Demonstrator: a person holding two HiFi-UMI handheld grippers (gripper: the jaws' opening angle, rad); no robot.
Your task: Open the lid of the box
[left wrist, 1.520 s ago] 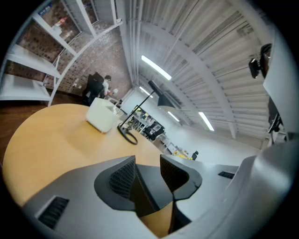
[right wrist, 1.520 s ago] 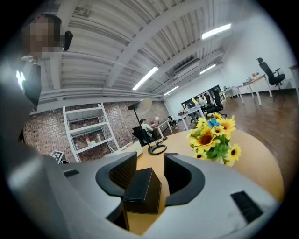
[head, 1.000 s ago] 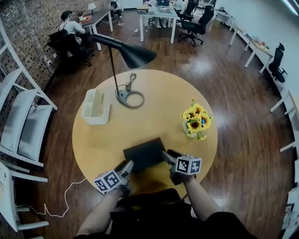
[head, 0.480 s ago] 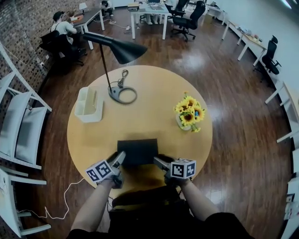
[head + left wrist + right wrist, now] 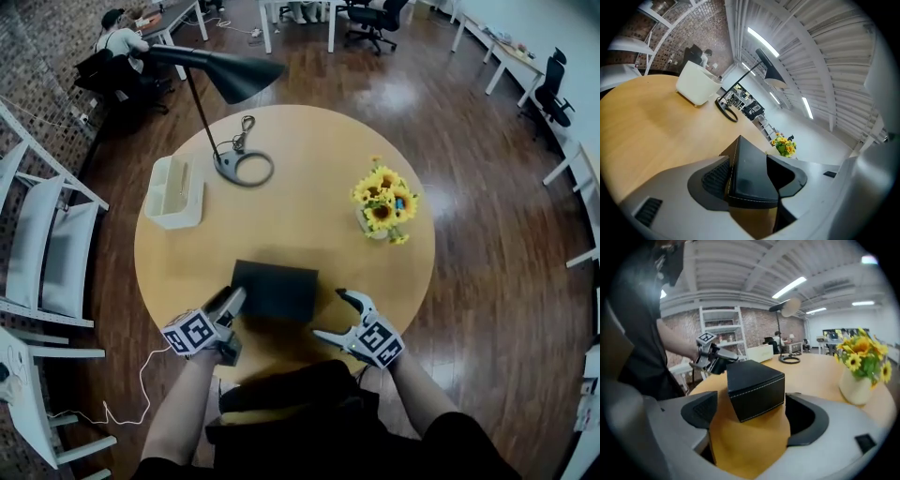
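A: What is changing since a second ago?

B: The right gripper (image 5: 330, 314) is coming off the box (image 5: 274, 291). Back then it was sitting against the box's side with its jaws narrow. Now its jaws are opening and it is hanging just clear, on the side of the box that faces the vase of sunflowers (image 5: 382, 206). The right gripper view is showing the box ahead of the jaws, with neither pad touching it.

A: And the left gripper (image 5: 232, 302)?

B: It is staying where it was, on the far side of the box from the vase. It is clamping the box's near corner, with the black box wedged between its two pads.

A: Where is the box sitting?

B: It is lying flat on the desk (image 5: 300, 150), nearer the person than the vase and well apart from it. It is turning slightly compared with the earlier frame, though the head camera is moving too.

A: How far along is the job?

B: Barely started, I am judging. The lid is looking shut in every view, with no gap showing along the stitched edges. The box is being steadied. Finding the lid's edge and lifting it are still remaining.
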